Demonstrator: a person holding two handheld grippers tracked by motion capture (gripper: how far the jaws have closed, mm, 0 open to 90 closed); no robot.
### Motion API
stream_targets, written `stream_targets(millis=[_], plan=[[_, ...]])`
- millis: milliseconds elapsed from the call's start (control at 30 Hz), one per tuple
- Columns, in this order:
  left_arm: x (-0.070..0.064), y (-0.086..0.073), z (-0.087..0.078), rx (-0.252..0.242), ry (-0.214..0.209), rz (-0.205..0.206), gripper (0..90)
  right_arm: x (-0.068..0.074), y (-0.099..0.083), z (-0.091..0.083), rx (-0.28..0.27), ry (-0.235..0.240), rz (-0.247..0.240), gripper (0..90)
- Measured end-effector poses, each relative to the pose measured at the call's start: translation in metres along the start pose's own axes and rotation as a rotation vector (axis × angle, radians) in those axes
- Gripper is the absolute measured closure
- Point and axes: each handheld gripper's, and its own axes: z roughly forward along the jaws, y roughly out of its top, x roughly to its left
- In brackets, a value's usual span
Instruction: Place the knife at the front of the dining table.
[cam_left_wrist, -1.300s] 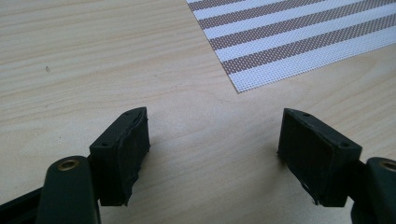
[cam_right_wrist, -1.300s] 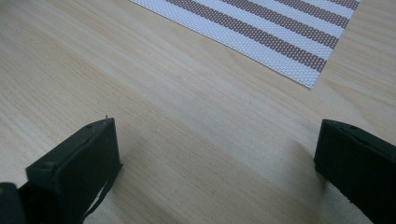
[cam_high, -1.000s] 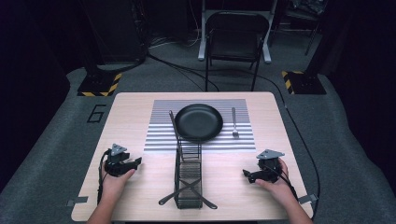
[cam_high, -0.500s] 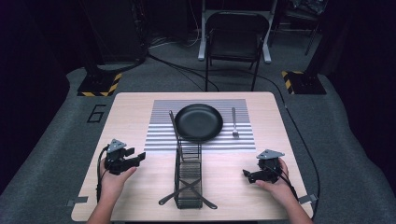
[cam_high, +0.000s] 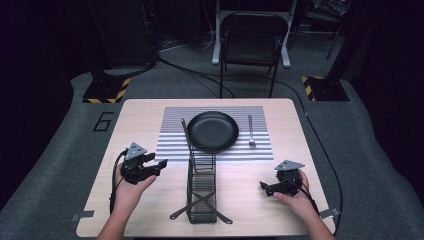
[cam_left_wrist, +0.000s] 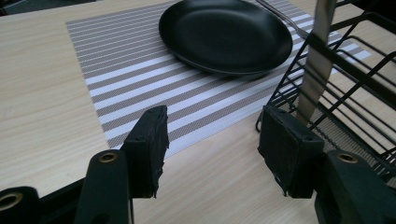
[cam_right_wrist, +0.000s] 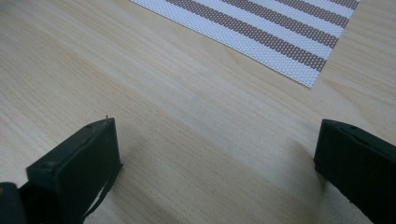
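Observation:
A black plate (cam_high: 212, 131) lies on a striped placemat (cam_high: 172, 140), and a fork (cam_high: 251, 132) rests on the mat to its right. In front of the mat stands a black wire rack (cam_high: 202, 186); a silver utensil (cam_high: 186, 132) leans up out of its far end, and two more cross at its near end (cam_high: 200, 206). My left gripper (cam_high: 157, 163) hovers left of the rack, open and holding nothing. In the left gripper view its jaws (cam_left_wrist: 212, 126) face the plate (cam_left_wrist: 224, 32) and the rack (cam_left_wrist: 341, 88). My right gripper (cam_high: 265, 188) sits open on the table right of the rack, with bare wood between its jaws (cam_right_wrist: 217, 140).
The wooden table (cam_high: 130, 120) stands on grey floor. A folding chair (cam_high: 249, 40) stands beyond the far edge, with cables and striped hazard blocks (cam_high: 105, 90) on the floor. A corner of the placemat (cam_right_wrist: 280, 37) shows in the right gripper view.
My left gripper has risen a little and moved toward the far right, nearer the rack and the mat. The right gripper has stayed put.

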Motion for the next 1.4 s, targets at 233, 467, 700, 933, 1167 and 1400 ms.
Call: stream_targets(millis=[233,467,700,933,1167,1400], plan=[[-0.009,0.014,0.004,0.003,-0.019,0.014,43.6,0.0,0.0,0.0,0.001,0.0,0.0,0.0],[-0.015,0.026,0.005,0.002,-0.033,0.007,45.0,0.0,0.0,0.0,-0.001,-0.002,-0.001,0.0],[-0.019,0.039,0.004,-0.004,-0.047,0.007,48.8,0.0,0.0,0.0,-0.001,-0.002,0.0,0.0],[-0.027,0.052,0.005,-0.016,-0.055,0.015,48.0,0.0,0.0,0.0,-0.001,-0.002,0.0,0.0],[-0.032,0.061,0.01,-0.02,-0.079,0.017,48.3,0.0,0.0,0.0,-0.001,-0.002,0.0,0.0],[-0.038,0.065,0.016,-0.028,-0.09,0.009,49.9,0.0,0.0,0.0,-0.001,-0.002,-0.001,0.0]])
